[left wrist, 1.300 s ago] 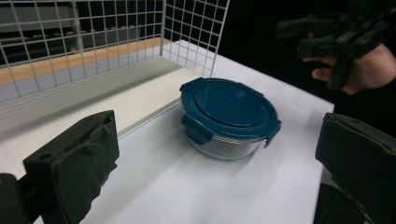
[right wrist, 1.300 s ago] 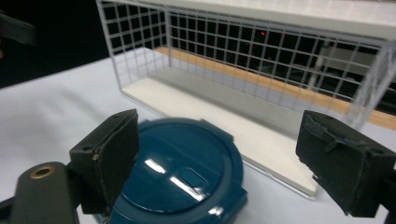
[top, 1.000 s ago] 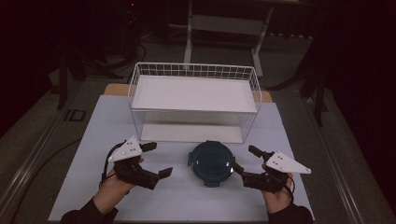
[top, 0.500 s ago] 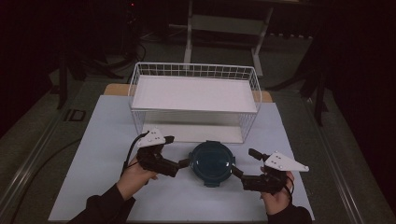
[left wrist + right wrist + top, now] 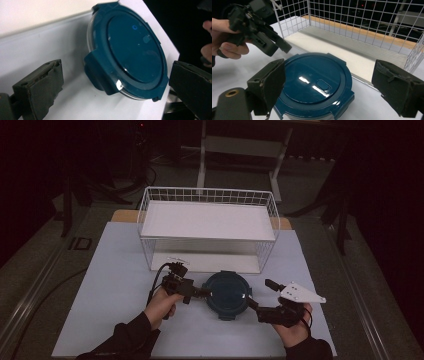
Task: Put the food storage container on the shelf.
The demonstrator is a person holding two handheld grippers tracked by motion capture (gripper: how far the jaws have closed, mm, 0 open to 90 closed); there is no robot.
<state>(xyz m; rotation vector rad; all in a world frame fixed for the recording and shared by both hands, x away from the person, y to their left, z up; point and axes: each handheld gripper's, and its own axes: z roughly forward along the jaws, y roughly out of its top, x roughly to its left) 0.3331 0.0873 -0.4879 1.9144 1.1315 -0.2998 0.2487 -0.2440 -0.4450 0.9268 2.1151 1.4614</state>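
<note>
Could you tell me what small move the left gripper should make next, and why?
Probably ease the left gripper forward so its open jaws straddle the round blue container's side latch: both grippers flank the container, jaws apart, neither gripping it.

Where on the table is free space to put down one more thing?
Free: the mat left of the left gripper, the strip right of the basket, and the basket floor. Crowded: in front of the basket, where both grippers flank the container; right gripper.
</note>
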